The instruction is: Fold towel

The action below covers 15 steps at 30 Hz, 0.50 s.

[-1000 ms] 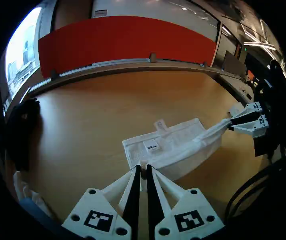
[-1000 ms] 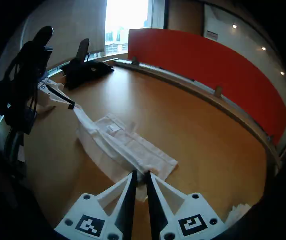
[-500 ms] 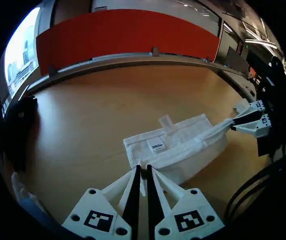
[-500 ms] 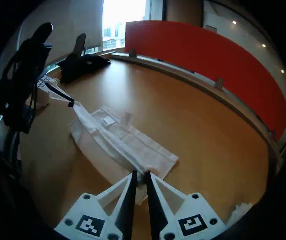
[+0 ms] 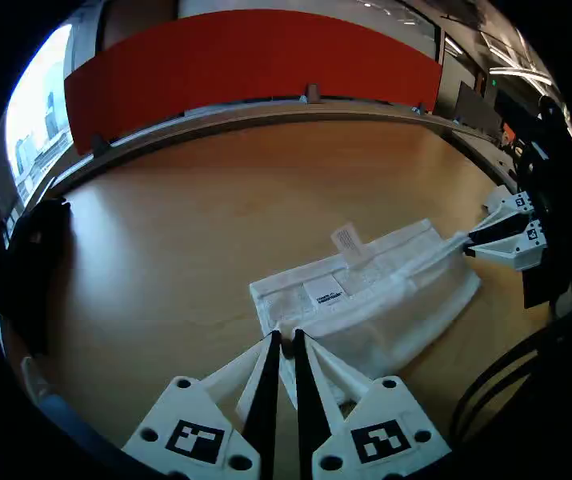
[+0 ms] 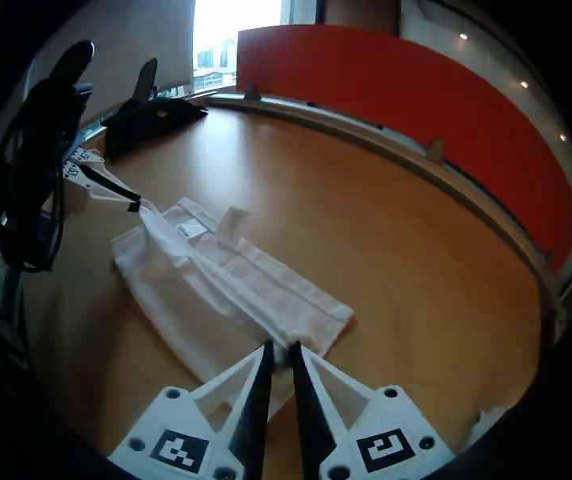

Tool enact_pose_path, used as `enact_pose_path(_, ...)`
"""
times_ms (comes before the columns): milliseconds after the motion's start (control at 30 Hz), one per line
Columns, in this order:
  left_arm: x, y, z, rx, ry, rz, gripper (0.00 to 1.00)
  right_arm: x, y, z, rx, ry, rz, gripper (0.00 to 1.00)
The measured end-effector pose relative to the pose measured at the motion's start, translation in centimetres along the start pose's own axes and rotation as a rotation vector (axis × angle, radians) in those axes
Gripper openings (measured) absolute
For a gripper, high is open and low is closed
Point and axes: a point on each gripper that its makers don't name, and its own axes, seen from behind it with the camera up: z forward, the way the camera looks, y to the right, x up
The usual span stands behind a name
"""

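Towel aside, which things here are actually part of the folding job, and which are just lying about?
In the job: white towel, left gripper and right gripper, each shut on one end of it.
Lying about: black bag on the wooden table, red partition behind it.

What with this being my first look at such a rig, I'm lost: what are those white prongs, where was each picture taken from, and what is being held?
No robot here: a person holds a two-finger gripper in each hand. Each round picture comes from a camera riding on one gripper, looking along its fingers. The left gripper and the right gripper are each pinched shut on an end of a white towel, which lies partly folded on a wooden table. Each view also catches the other gripper farther off.
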Motion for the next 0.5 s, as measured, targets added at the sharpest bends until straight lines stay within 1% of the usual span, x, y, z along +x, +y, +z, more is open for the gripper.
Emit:
enact_pose_path(67,-0.2,-0.1,0.3,0.007,-0.007,0.003,0.14,-0.1,0.3,0.3,-0.009,-0.003,-0.005,0.26)
enact_pose_path(100,-0.3,-0.2,0.5,0.011,-0.011,0.005,0.15,-0.2,0.4,0.4,-0.015,-0.005,-0.008,0.30)
enact_pose_path(200,-0.4,-0.4,0.9,0.017,-0.016,0.013,0.22,-0.3,1.1,0.8,-0.038,-0.011,-0.014,0.44)
enact_pose_path(333,-0.5,-0.9,1.2,0.036,-0.020,0.029,0.34,-0.4,1.7,1.1,-0.056,-0.014,-0.020,0.59)
enact_pose_path(367,-0.4,-1.1,1.2,0.042,-0.020,0.032,0.38,-0.4,1.8,1.1,-0.059,-0.015,-0.021,0.61)
enact_pose_path(500,-0.3,-1.5,1.3,0.054,-0.022,0.043,0.43,-0.4,2.3,1.3,-0.070,-0.018,-0.024,0.69)
